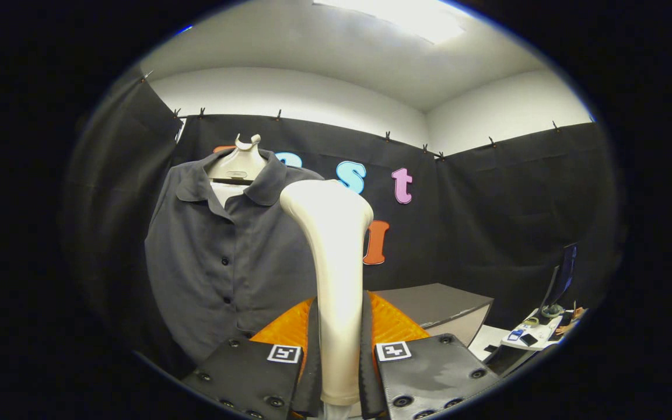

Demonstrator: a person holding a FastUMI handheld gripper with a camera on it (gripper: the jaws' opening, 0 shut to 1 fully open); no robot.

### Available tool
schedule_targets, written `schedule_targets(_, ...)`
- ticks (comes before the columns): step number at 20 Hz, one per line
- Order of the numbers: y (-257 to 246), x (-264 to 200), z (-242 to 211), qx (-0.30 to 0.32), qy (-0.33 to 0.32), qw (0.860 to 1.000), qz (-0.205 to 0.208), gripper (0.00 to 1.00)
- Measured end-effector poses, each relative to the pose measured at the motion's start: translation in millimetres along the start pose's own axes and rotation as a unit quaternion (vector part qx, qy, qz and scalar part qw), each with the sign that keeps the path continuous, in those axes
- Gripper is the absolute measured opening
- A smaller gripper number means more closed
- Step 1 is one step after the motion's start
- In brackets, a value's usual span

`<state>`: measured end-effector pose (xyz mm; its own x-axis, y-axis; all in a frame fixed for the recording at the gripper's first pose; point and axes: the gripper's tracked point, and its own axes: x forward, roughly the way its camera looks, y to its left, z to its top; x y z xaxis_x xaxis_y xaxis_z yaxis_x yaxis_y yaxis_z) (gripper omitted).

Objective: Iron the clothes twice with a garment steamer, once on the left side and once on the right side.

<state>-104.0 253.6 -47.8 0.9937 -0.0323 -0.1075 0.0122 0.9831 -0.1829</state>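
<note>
A cream-white garment steamer (336, 274) stands upright between my two fingers, its handle pressed by both and its head bent toward the shirt. My gripper (339, 356) is shut on that handle. Beyond the fingers and to the left hangs a dark grey button-up shirt (219, 262) on a pale mannequin form (241, 160). The steamer head is level with the shirt's right shoulder and chest, and whether it touches the cloth I cannot tell.
A grey table (441, 306) stands behind the steamer, to the right of the shirt. Farther right is a white desk (531, 335) with a monitor (563, 274) and small items. Black cloth walls enclose the booth.
</note>
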Motion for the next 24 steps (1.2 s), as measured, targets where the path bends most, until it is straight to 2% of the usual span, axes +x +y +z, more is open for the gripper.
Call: schedule_targets(24,-2.1,12.7,-6.9,0.019,0.013,1.000,0.008,0.33)
